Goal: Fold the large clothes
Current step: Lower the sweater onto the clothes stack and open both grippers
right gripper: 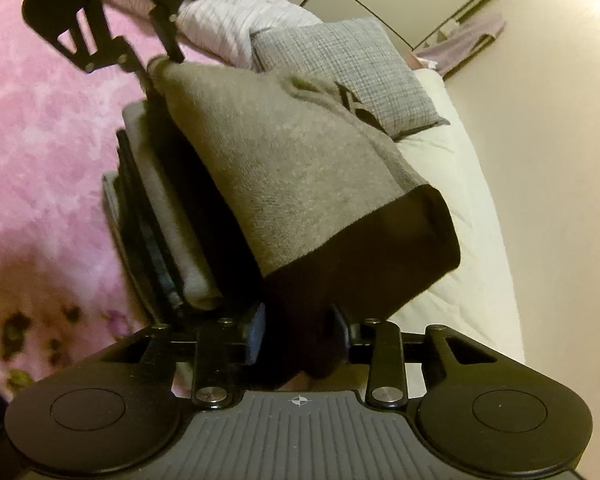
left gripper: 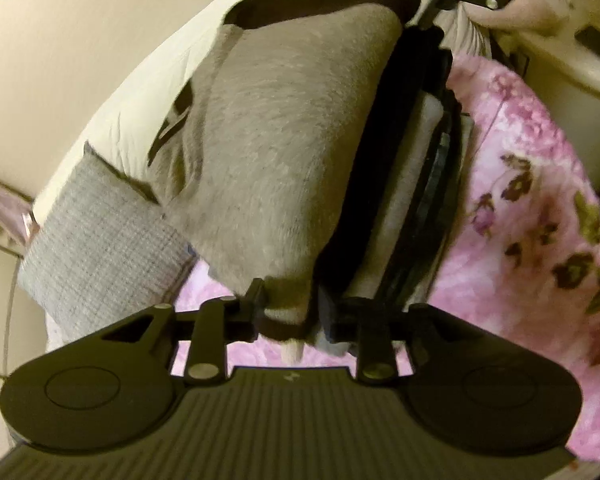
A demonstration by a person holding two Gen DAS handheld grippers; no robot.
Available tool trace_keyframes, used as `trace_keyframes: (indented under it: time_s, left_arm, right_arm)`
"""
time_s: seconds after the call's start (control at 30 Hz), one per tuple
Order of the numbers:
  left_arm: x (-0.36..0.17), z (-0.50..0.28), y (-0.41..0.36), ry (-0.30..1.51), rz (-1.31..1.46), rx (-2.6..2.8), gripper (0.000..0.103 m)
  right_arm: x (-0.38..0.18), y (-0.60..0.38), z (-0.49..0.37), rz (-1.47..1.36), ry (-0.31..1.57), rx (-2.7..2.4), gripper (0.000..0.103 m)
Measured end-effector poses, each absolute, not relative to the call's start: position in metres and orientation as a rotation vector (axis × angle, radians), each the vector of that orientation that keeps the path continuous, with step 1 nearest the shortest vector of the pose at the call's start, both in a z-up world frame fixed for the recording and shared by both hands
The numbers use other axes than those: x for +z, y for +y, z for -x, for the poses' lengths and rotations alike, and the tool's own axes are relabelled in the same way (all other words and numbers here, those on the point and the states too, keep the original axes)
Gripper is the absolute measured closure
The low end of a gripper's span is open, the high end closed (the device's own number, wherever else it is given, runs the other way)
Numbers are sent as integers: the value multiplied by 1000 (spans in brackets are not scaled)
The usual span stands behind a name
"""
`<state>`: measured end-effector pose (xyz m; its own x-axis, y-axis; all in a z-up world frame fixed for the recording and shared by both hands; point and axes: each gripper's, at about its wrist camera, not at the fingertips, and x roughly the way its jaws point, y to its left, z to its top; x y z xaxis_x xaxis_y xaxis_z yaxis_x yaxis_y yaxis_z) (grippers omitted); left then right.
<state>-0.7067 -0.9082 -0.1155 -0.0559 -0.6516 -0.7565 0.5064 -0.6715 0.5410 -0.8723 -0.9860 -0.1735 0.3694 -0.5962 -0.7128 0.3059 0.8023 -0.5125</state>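
A grey-brown knit garment [left gripper: 279, 140] with a dark brown band [right gripper: 360, 248] hangs stretched between both grippers. My left gripper [left gripper: 289, 314] is shut on its grey corner, and it shows again at the top of the right wrist view [right gripper: 157, 66]. My right gripper [right gripper: 300, 332] is shut on the dark band end, and it appears far off in the left wrist view [left gripper: 410, 0]. Under the garment lies a stack of folded clothes [right gripper: 171, 220], also seen beside the garment's right edge [left gripper: 416, 184]. The garment hides part of the stack.
A pink floral blanket [left gripper: 532, 200] covers the bed under the stack. A grey checked pillow [right gripper: 348, 72] and a lilac striped cloth [right gripper: 239, 20] lie at the head end, on a white sheet [right gripper: 460, 200]. A hand [left gripper: 520, 12] holds the right gripper.
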Motion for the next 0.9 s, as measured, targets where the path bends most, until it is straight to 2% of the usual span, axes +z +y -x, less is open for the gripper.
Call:
trace_keyframes:
  time_s: [0.2,0.43,0.57,0.63,0.73,0.9]
  left_arm:
    - [-71,698,-926,-14,-1254,-1842,77]
    - [-42,717,-1012,178,-1041,-1888,77]
    - [-58,725,-1063,331,-982,-1889,77]
    - [-80,724,-1082,398,-1005,-1880,77]
    - [-105,727,-1091,427,-1034,-1868,76]
    - [-99,726,-1095,460,-1049,-1843,77]
  right_arm:
    - [-130,-1010,882,106,881,-660,71]
    - [-106,-1106,859,-183,741,-702,71]
    - [-123,-1165,844,-380,725,-707,71]
    - [-149,-1187,841,-465,798,-706,71]
    - [-176,-1203,855,-608,763,-723,70]
    - [-151,-1191,867,-555,754,-727,70]
